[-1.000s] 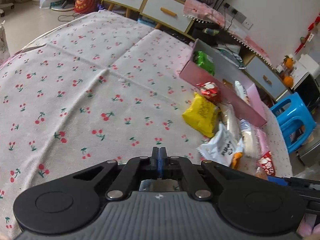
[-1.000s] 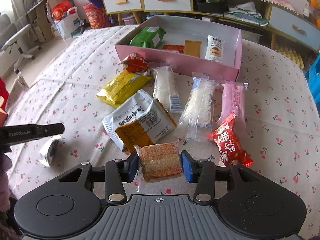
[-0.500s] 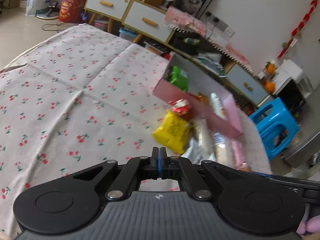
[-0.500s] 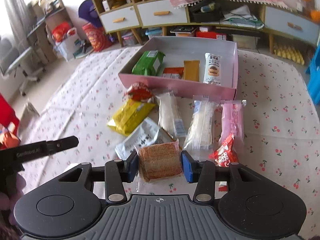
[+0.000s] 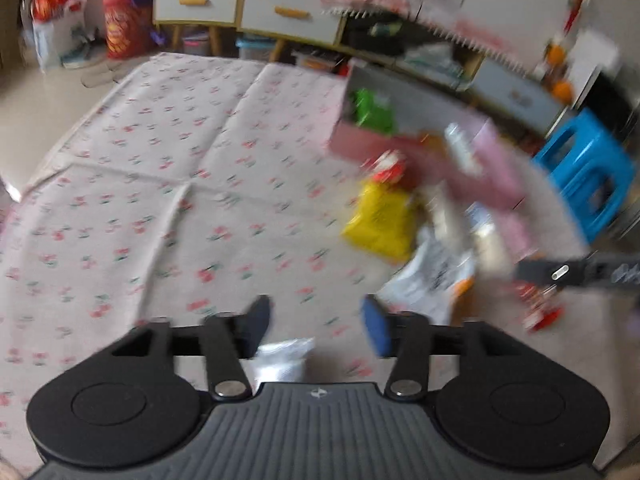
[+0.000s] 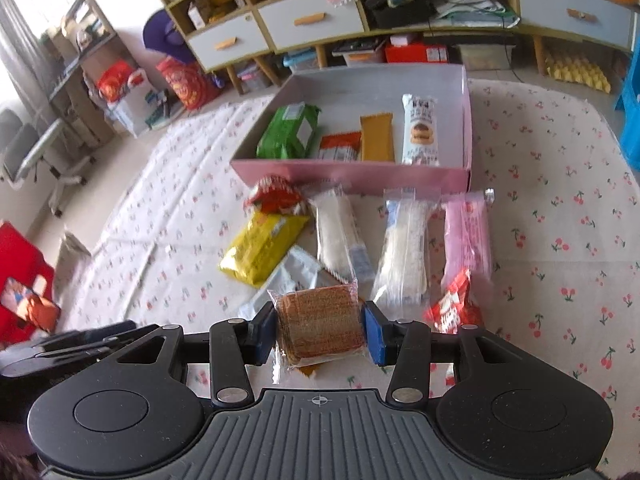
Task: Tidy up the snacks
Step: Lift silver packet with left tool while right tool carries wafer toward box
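Note:
My right gripper (image 6: 320,330) is shut on a brown cracker packet (image 6: 320,320), held above the loose snacks. Beyond it the pink box (image 6: 348,172) holds a green packet (image 6: 290,132), a red-orange packet (image 6: 340,146), a tan bar (image 6: 376,136) and a white cake packet (image 6: 420,130). The left wrist view is blurred. There my left gripper (image 5: 316,322) has its jaws opening, and a small silver packet (image 5: 282,360) shows low between them, untouched by the pads. The yellow bag (image 5: 378,220) and the pink box (image 5: 400,148) lie ahead to the right.
On the cherry-print cloth (image 6: 560,240) before the box lie a red packet (image 6: 274,194), a yellow bag (image 6: 262,248), two clear white packets (image 6: 338,236), a pink packet (image 6: 468,236) and a red wrapper (image 6: 452,304). A blue stool (image 5: 584,168) stands off the right edge.
My left gripper's jaws have gone from shut to apart, and a silver packet now shows beneath them. The right gripper has risen slightly, still holding the cracker packet.

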`<state>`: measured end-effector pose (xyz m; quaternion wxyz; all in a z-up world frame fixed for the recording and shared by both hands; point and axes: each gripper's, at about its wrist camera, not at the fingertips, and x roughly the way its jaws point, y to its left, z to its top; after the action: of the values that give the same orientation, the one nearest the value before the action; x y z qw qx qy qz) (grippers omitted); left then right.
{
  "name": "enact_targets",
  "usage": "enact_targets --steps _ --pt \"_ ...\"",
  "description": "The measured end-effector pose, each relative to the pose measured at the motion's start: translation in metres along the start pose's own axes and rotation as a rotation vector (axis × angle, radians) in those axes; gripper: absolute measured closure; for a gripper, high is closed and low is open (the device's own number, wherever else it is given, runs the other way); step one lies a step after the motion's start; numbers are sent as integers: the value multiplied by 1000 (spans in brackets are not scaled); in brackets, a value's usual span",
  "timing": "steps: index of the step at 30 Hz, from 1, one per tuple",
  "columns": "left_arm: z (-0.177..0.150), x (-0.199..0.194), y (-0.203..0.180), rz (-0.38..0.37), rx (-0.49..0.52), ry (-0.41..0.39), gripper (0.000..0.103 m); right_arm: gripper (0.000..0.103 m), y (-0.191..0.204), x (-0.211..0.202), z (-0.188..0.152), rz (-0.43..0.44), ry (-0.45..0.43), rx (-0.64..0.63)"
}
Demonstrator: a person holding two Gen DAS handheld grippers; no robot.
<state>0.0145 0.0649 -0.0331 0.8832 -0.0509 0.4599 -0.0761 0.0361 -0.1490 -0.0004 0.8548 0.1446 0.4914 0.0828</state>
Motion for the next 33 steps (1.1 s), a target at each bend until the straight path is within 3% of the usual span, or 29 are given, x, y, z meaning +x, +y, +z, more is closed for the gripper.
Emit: enact_targets --steps 3,8,9,12,17,26,33 --pt "-10 12 -1 34 24 59 53 59 3 1 -5 -4 18 -18" --pt "-14 23 1 66 35 111 66 59 8 3 -7 4 31 -28" --pt "-14 25 0 80 44 111 73 59 9 4 -8 4 33 -29" --pt "-15 22 -1 98 65 91 80 59 9 5 -7 7 36 -24" --pt "-11 18 -7 107 93 53 87 59 4 2 -2 11 24 -4" --pt "16 13 -21 11 58 -2 88 59 -18 -2 26 21 -25 96" --pt "68 21 -52 -87 94 -65 88 59 -42 11 61 44 -81 224"
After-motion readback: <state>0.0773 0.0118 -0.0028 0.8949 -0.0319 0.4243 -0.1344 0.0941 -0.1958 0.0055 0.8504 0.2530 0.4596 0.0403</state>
